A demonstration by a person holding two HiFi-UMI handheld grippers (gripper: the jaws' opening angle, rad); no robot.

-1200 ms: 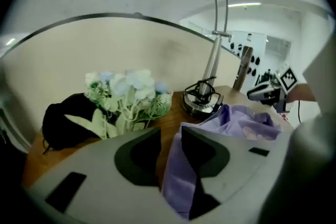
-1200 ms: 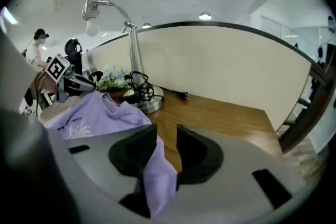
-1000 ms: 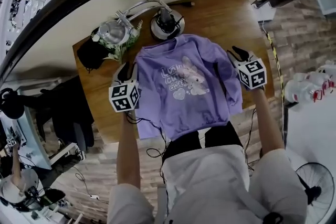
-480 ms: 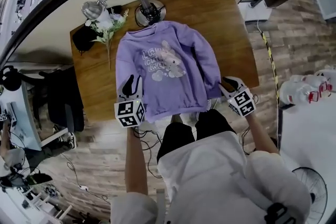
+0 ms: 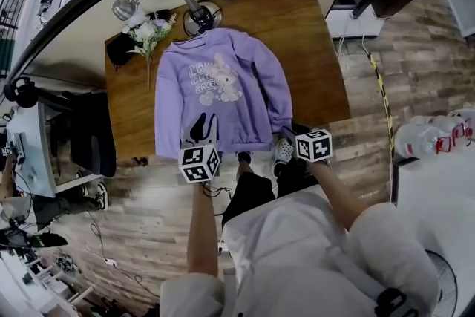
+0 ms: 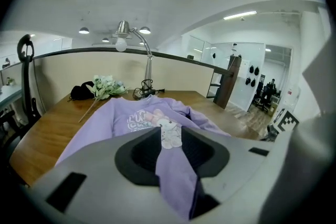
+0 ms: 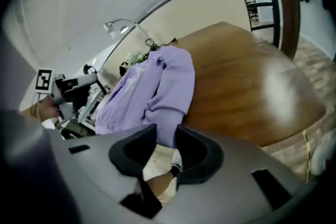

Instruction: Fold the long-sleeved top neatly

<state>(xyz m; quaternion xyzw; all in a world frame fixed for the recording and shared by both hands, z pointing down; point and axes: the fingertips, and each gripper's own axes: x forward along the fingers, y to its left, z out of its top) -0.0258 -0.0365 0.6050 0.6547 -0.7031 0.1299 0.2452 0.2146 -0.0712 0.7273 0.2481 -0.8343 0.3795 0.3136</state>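
Desk (image 5: pixel 312 48) bears the limp top (image 5: pixel 223 85), best gripped at edges: opposite the lamp (image 5: pixel 122 9), left gripper (image 6: pixel 170 134) pinches its hem (image 5: pixel 230 147); right gripper (image 7: pixel 166 131), just opening, loosely straddles a cuff (image 7: pixel 169 120).

Bright, even indoor light, with heavy fisheye bending and dark corners.

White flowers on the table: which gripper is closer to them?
Left. The left gripper holds the purple long-sleeved top by its hem, below the white flowers. The right gripper, fingers just opening round the sleeve cuff, sits farther, across the top.
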